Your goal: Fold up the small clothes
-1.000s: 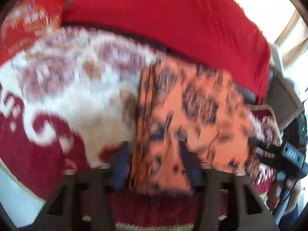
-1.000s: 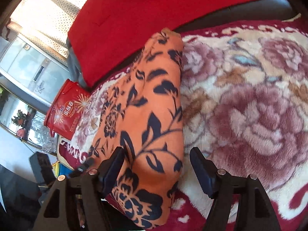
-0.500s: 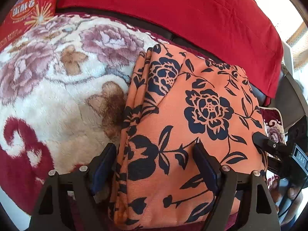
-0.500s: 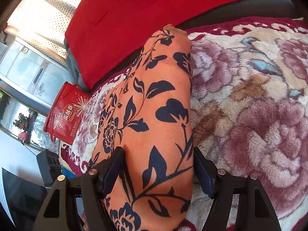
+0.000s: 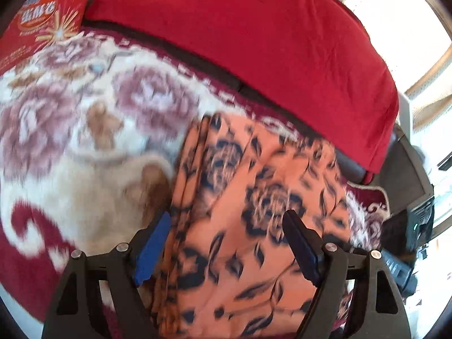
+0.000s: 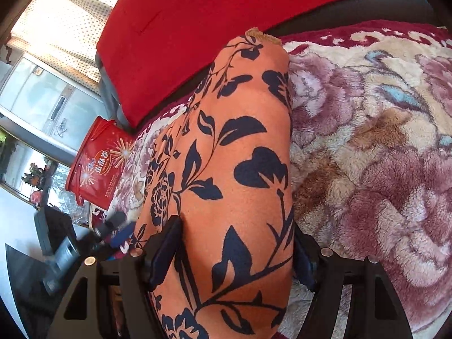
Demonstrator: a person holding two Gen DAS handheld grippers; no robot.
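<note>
Floral blanket [image 6: 381, 152] under lengthwise-folded orange garment [image 6: 240, 169]

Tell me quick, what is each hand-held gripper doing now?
Left hand-held gripper: open, over the orange cloth.
Right hand-held gripper: straddles the cloth; grip cannot be told.

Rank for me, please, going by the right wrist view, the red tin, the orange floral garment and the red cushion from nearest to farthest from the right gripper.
1. The orange floral garment lies between the right gripper's fingers.
2. The red tin stands off to the left, at the blanket's edge.
3. The red cushion lies farthest, across the top.
</note>
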